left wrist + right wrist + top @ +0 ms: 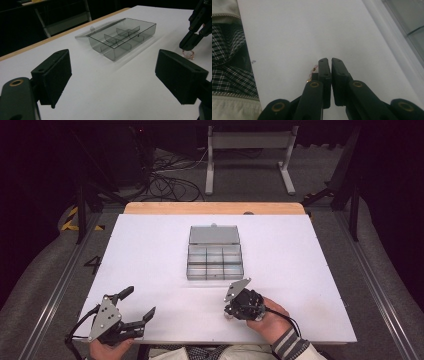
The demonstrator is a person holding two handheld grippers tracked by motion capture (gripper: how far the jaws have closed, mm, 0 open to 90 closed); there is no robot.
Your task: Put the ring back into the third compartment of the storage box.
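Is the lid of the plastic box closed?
No, the lid lies folded back flat on the table behind the box, leaving its compartments open.

Bright white table (pixel 150 250), dark surroundings (soft shadows); close views perhaps slightly blurred.

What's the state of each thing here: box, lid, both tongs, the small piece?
compartment box: open, upright on the table, compartments look empty.
lid: swung back, lying flat behind the box.
left tongs: open wide, holding nothing.
right tongs: jaws nearly shut, tips down at the table by the small piece.
small pink and gold piece: on the table at the right tongs' tips; gripped or not, cannot tell.
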